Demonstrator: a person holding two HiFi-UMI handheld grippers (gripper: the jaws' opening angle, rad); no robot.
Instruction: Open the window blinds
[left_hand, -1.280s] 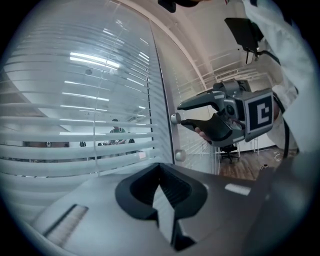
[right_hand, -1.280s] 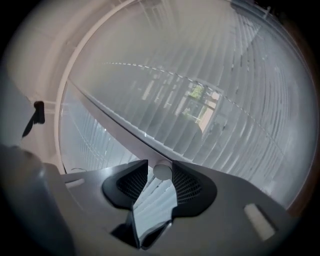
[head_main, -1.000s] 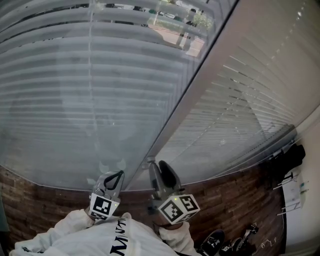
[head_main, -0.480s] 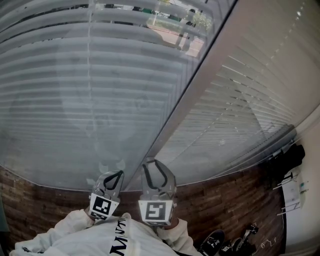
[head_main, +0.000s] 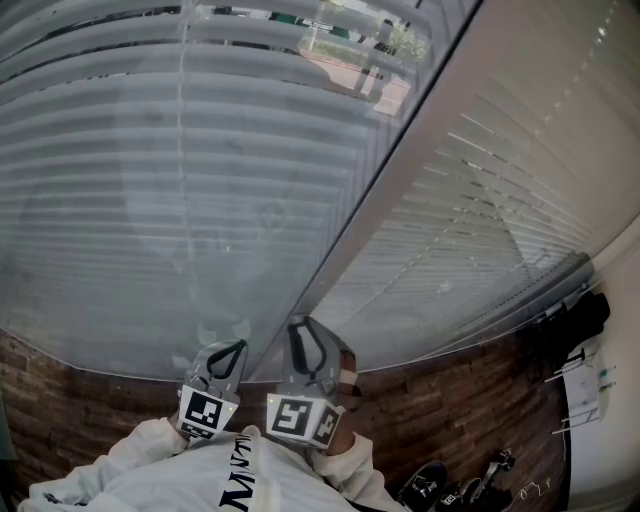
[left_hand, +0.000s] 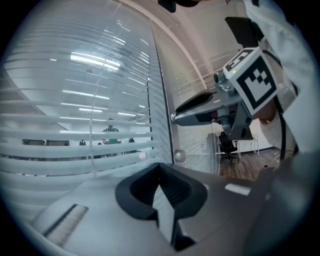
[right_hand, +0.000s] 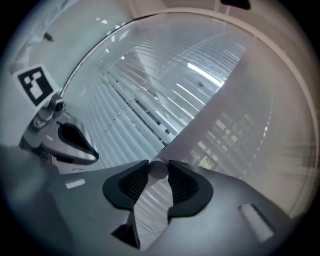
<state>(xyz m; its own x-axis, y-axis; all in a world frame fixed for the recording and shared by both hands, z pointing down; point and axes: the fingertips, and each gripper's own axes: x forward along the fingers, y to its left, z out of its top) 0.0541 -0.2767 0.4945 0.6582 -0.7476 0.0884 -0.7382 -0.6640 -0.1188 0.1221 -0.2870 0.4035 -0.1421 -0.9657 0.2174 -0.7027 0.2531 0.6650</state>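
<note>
Right gripper view: my right tongs (right_hand: 159, 164), just closing, pinch the knob (right_hand: 159, 170) only between their tips, so twisting may slip.

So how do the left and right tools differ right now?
The left tool is shut with nothing in it. The right tool grips a small round knob, and its jaws have just been closing on it. The left tool faces the left blind, while the right tool sits at the frame post between the panes. Both are held side by side, low at the window.
</note>
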